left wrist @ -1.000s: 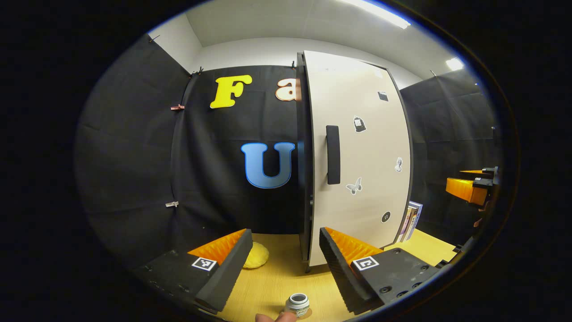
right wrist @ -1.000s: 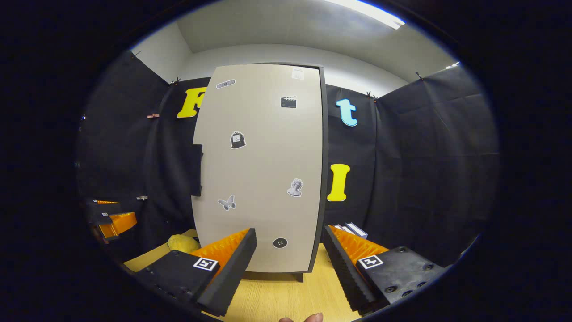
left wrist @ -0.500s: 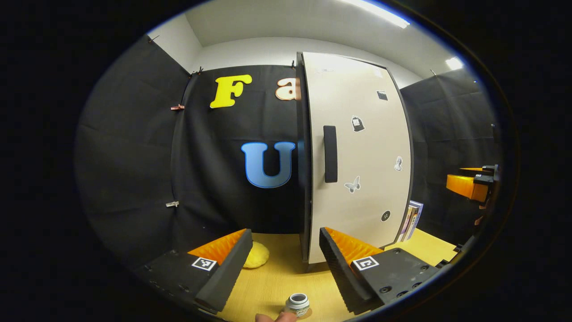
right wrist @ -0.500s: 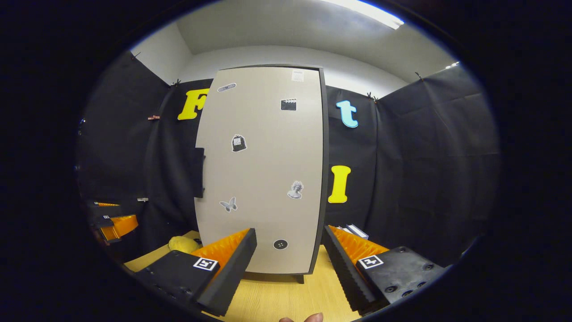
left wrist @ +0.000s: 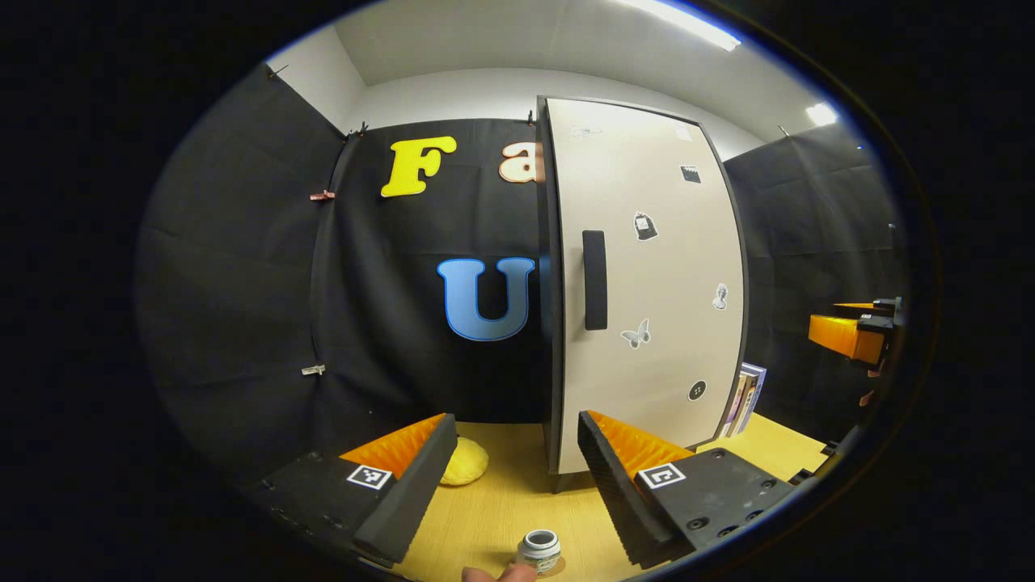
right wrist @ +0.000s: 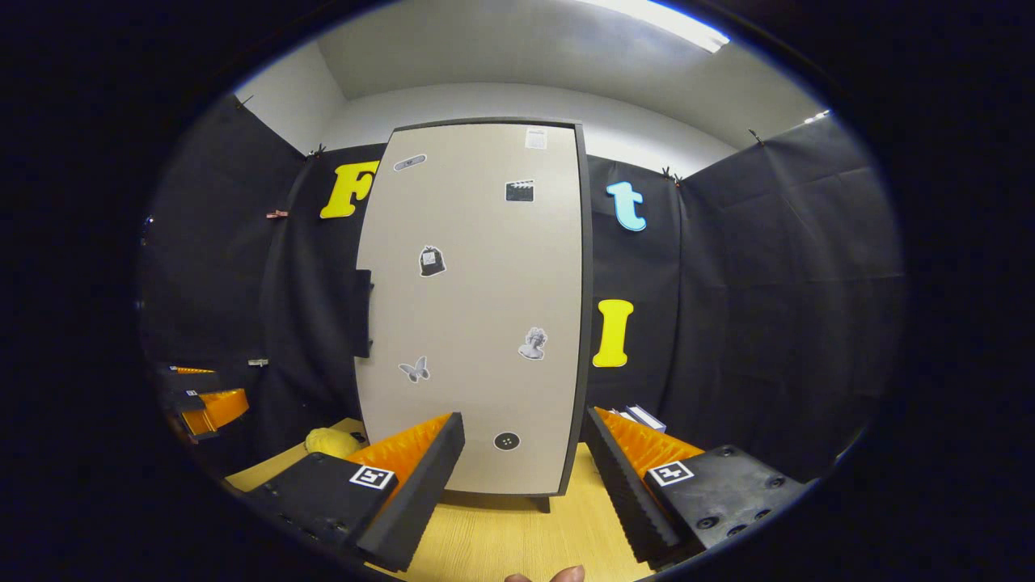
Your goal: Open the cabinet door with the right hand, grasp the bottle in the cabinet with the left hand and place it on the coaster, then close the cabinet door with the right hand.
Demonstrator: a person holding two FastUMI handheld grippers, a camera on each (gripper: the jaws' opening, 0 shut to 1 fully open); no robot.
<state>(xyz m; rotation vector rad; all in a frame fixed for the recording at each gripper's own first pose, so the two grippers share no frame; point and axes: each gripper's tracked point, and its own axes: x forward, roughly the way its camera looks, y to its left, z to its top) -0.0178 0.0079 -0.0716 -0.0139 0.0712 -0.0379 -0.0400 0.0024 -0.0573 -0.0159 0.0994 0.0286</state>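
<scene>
The tall beige cabinet door (left wrist: 647, 283) with its dark handle (left wrist: 594, 280) lies nearly flush against the cabinet's dark side. A small grey-white bottle (left wrist: 538, 550) stands on a brown coaster (left wrist: 556, 567) on the wooden table, just below my left gripper (left wrist: 513, 485), which is open and holds nothing. In the right gripper view the door (right wrist: 477, 323) faces me, handle (right wrist: 363, 314) at its left edge. My right gripper (right wrist: 521, 477) is open in front of the door's lower part, apart from it. The right gripper (left wrist: 849, 335) also appears at the far right of the left gripper view.
A yellow soft object (left wrist: 465, 462) lies on the table left of the cabinet. Books (left wrist: 748, 396) lean right of the cabinet. A fingertip (left wrist: 497, 574) shows beside the bottle. The left gripper (right wrist: 206, 404) sits at the left edge of the right gripper view.
The door has swung a little further toward the cabinet; its handle drifted left in the left gripper view. Both grippers stay open and hardly moved.
</scene>
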